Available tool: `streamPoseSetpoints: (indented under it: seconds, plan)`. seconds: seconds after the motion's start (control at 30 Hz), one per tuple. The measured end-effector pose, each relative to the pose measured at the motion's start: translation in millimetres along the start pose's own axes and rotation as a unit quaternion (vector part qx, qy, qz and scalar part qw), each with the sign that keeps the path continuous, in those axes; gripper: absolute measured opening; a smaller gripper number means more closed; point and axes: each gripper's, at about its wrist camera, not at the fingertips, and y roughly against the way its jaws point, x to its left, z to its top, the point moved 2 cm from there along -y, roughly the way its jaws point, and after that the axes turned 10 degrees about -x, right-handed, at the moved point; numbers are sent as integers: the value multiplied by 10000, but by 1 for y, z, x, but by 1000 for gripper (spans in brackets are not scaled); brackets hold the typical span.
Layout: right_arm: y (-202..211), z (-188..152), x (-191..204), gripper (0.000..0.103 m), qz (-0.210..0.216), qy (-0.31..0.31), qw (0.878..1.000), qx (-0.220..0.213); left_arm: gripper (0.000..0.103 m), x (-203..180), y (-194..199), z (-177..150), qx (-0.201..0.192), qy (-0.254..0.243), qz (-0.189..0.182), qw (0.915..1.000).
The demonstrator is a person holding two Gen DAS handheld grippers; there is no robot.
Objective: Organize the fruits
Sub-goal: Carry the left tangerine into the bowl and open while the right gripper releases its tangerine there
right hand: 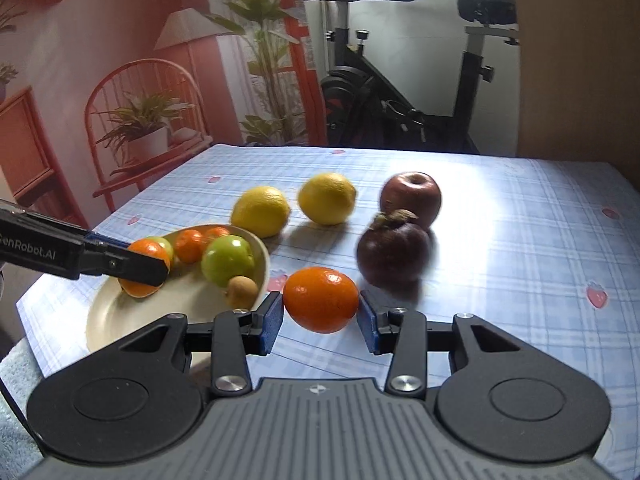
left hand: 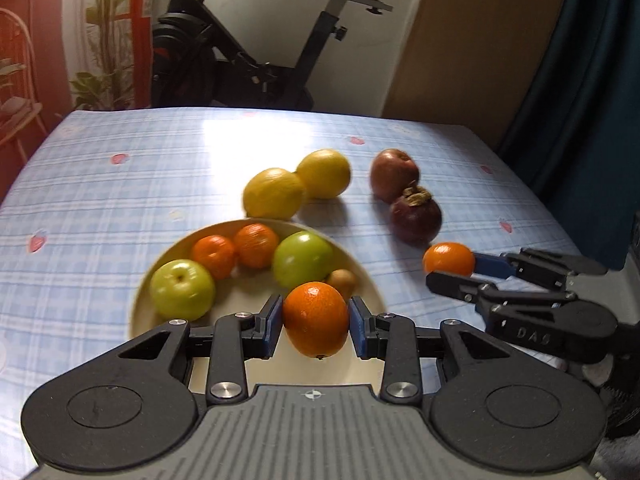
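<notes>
My left gripper (left hand: 316, 322) is shut on an orange (left hand: 316, 318) and holds it over the near side of a cream plate (left hand: 140, 308). The plate holds two green apples (left hand: 182, 290), two small tangerines (left hand: 234, 250) and a small brown fruit (left hand: 342, 282). My right gripper (right hand: 320, 314) is shut on another orange (right hand: 321, 298), just right of the plate (right hand: 108, 312) above the tablecloth. Two lemons (left hand: 298, 186), a red apple (left hand: 394, 174) and a dark mangosteen (left hand: 416, 216) lie on the table beyond.
The table has a blue checked cloth (left hand: 100, 200). An exercise bike (left hand: 256, 48) stands behind the far edge. A red chair with potted plants (right hand: 144, 128) is at the far left. A dark curtain (left hand: 592, 100) hangs at the right.
</notes>
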Motion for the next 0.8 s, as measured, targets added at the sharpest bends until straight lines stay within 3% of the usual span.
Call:
streamPoseSetpoints:
  seconds: [0.23,0.37,0.8]
  plan:
    - [-35,-8,55,43,567,485,9960,493,37,32,5,-22,212,97,314,9992]
    - [-48,-16,65,43,442,689,9938,755,37,43,5,-26,232,64,432,9988]
    - [-61,-21,74,44,248,1077,9907,788,38,51,-3,-39,250,9,714,9971]
